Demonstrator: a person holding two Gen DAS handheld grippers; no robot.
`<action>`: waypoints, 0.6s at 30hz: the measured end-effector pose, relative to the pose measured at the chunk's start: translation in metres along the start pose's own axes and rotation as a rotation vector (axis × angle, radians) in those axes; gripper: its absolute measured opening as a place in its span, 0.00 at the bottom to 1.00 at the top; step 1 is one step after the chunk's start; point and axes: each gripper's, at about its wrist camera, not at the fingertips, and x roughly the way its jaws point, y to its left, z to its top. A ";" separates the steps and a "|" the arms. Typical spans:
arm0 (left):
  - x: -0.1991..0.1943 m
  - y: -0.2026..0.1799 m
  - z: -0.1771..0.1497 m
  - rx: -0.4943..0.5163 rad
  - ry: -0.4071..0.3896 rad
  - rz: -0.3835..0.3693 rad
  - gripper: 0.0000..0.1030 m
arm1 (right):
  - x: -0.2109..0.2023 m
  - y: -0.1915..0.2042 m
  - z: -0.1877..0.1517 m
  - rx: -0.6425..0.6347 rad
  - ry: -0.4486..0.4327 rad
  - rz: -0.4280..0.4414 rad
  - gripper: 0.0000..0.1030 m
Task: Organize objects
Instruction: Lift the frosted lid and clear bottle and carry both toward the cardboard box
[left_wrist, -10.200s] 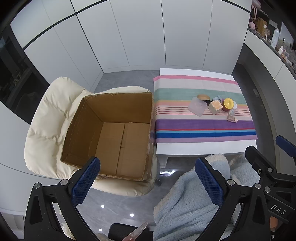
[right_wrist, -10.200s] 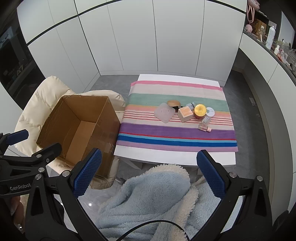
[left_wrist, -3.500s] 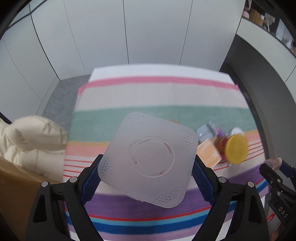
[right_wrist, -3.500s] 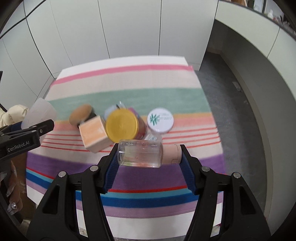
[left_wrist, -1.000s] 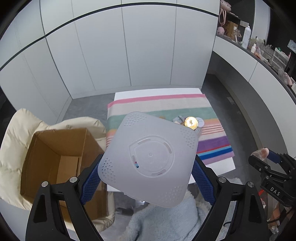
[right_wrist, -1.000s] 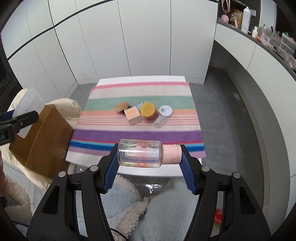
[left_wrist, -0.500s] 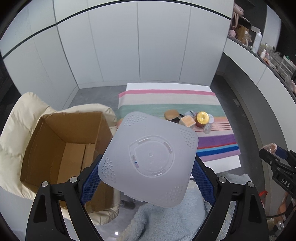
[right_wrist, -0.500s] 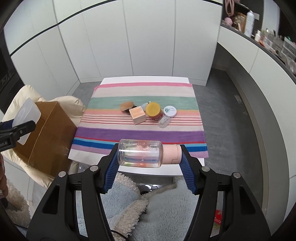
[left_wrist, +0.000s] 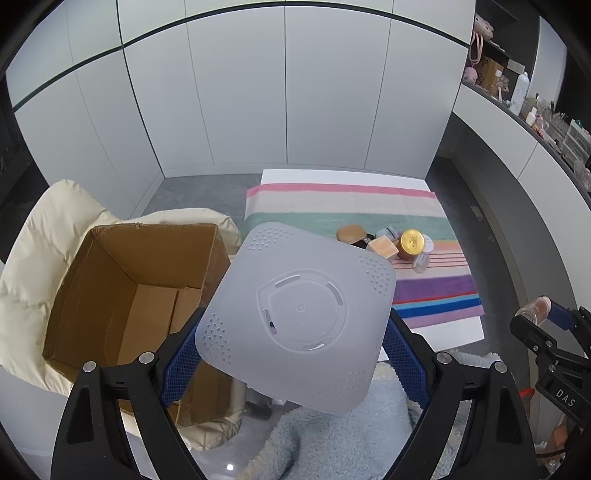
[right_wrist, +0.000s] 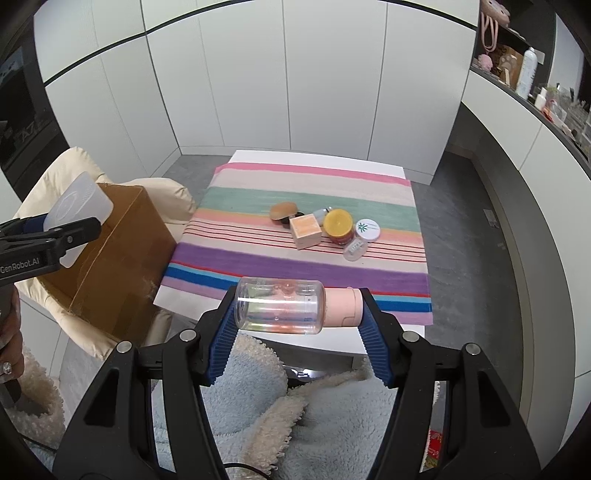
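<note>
My left gripper (left_wrist: 295, 354) is shut on a frosted white square lid (left_wrist: 299, 314) and holds it in the air just right of the open cardboard box (left_wrist: 133, 295). The lid also shows in the right wrist view (right_wrist: 79, 206), over the box (right_wrist: 110, 266). My right gripper (right_wrist: 295, 314) is shut on a clear bottle with a pink cap (right_wrist: 291, 306), held sideways in front of the table. In the left wrist view the right gripper (left_wrist: 543, 317) is at the far right. The box looks empty.
A striped cloth (right_wrist: 306, 258) covers the white table (right_wrist: 317, 157). On it stand a peach cube box (right_wrist: 304, 230), a yellow-lidded jar (right_wrist: 338, 225), a white-lidded jar (right_wrist: 367, 229), a brown-capped item (right_wrist: 282, 211) and a small clear jar (right_wrist: 354, 249). The box sits on a cream chair (left_wrist: 48, 229). A blue fleece (right_wrist: 258, 406) lies below.
Both grippers have drawn back from the table with their objects. The left gripper with the lid has swung left toward the box, which now fills more of its view.
</note>
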 end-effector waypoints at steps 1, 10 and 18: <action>0.000 0.001 -0.001 0.002 0.001 0.005 0.88 | 0.000 0.003 0.000 -0.006 0.000 0.001 0.62; -0.002 0.040 -0.017 -0.059 0.018 0.051 0.88 | 0.003 0.030 0.006 -0.050 -0.004 0.041 0.62; -0.010 0.098 -0.039 -0.157 0.022 0.119 0.88 | 0.012 0.092 0.015 -0.162 0.006 0.129 0.62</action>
